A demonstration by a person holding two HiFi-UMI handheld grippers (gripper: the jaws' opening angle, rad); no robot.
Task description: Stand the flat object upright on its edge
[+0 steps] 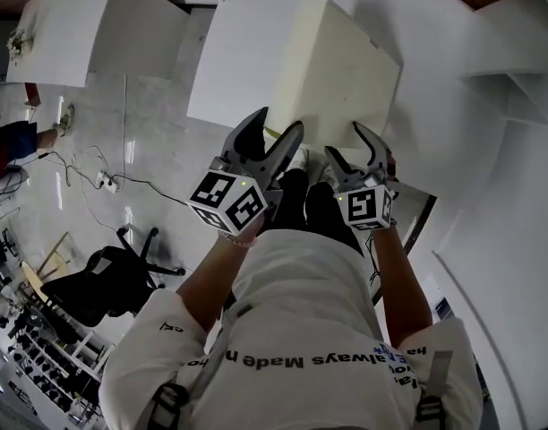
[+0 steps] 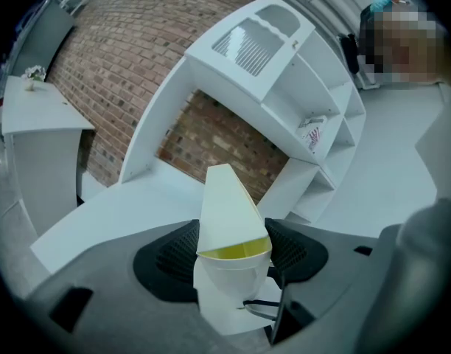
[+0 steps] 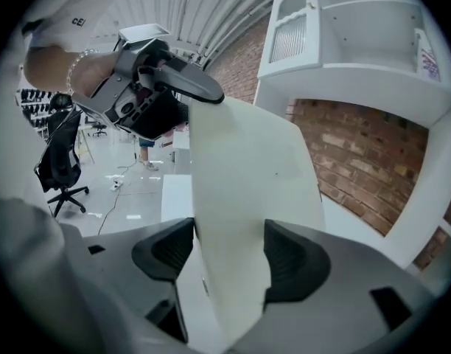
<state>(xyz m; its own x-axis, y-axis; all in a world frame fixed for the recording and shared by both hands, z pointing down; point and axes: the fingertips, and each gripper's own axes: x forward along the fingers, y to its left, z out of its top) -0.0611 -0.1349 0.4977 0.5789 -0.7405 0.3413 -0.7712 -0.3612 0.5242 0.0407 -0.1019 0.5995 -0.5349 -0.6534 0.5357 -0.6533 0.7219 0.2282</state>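
A large cream flat board [image 1: 341, 70] lies over the white table [image 1: 229, 70], seen face-on from above, with both grippers at its near edge. My left gripper [image 1: 274, 141] is shut on the board's near left corner. In the left gripper view the board [image 2: 225, 212], with a yellow strip along its edge, fills the gap between both dark pads of the left gripper [image 2: 233, 251]. My right gripper [image 1: 363, 150] is shut on the near right part. In the right gripper view the board [image 3: 247, 190] sits between the pads of the right gripper [image 3: 229, 253], and the left gripper [image 3: 155, 72] shows at the board's other corner.
A white shelf unit [image 2: 284, 72] stands against a brick wall [image 2: 115, 57] behind the table. A second white table [image 1: 59, 25] is at the far left. A black office chair [image 1: 104, 280] and cables [image 1: 104, 182] are on the floor to the left. A person is at the left gripper view's top right.
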